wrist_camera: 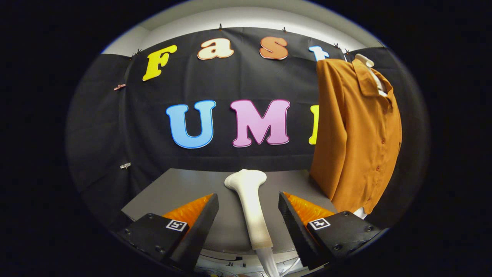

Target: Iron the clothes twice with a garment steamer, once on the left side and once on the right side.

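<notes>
While the garment steamer (250,204) lies flat on the worktop (180,192), ungrasped between the fingers of the wide-open hand-held gripper (248,215), the shirt (357,134) hanging right of the steamer appears unironed, both passes judged outstanding.

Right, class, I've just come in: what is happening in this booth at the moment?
A hand-held claw is lined up on a white garment steamer lying on the grey table. Its fingers are open, one on each side of the steamer's handle, with gaps both sides, so nothing is gripped yet. Beyond the fingers, off to the right, an orange button-up shirt hangs on a white hanger, waiting. No steaming has begun.
</notes>
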Demonstrator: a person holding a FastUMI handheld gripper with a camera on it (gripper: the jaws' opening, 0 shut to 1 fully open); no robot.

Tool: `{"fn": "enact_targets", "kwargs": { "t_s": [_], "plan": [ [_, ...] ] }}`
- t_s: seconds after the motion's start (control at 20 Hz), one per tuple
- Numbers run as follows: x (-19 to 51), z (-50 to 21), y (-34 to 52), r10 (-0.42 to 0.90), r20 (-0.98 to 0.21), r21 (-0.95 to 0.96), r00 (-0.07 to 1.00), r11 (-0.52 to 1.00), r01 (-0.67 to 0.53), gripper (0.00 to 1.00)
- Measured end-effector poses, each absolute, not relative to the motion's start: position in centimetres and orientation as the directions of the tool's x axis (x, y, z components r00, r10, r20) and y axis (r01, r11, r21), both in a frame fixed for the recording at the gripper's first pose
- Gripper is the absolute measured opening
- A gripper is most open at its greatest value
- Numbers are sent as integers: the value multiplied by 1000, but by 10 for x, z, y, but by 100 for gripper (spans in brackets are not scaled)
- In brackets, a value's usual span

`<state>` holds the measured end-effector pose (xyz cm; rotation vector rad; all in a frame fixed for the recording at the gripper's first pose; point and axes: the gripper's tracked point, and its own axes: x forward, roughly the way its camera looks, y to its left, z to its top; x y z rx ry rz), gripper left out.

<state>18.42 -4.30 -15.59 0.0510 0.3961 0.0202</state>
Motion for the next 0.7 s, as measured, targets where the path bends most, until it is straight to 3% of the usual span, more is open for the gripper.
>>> {"fn": "enact_targets", "kwargs": {
  "t_s": [0.7],
  "plan": [
    [231, -231, -51, -6, -606, 21, 795, 1000, 24, 99]
  ]
}}
